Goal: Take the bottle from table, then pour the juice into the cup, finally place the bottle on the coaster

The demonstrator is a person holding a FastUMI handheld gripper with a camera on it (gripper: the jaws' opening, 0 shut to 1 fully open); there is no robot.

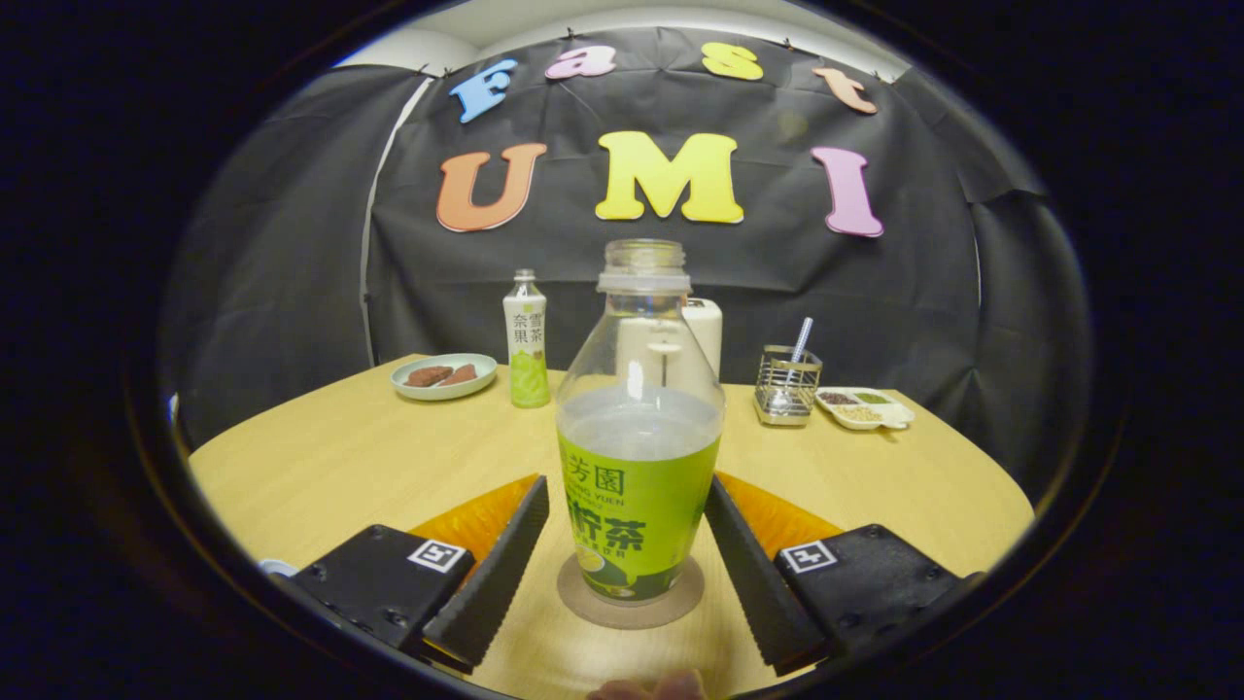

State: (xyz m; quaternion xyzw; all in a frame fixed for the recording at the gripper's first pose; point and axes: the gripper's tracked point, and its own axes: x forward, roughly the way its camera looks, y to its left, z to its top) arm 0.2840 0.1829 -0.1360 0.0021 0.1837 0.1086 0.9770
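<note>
The juice bottle (639, 457) stands upright on the coaster (630, 595) near the bench's (330, 467) front edge; the tongs (627, 564) flank it, released, apart from its sides. Retreat straight, avoiding nudges.

My gripper (628, 574) has two ribbed, wedge-shaped fingers (496, 583). Either side of the bottle (639, 428), its blocky mounts carry square markers (436, 555) and screws.

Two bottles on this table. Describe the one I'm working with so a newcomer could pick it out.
On the wooden table, look between the fingers of the open claw. The bottle stands there on a round coaster, neither finger touching it. Unlike the slim capped bottle by the plate, it is wide, uncapped, green-labelled.
</note>
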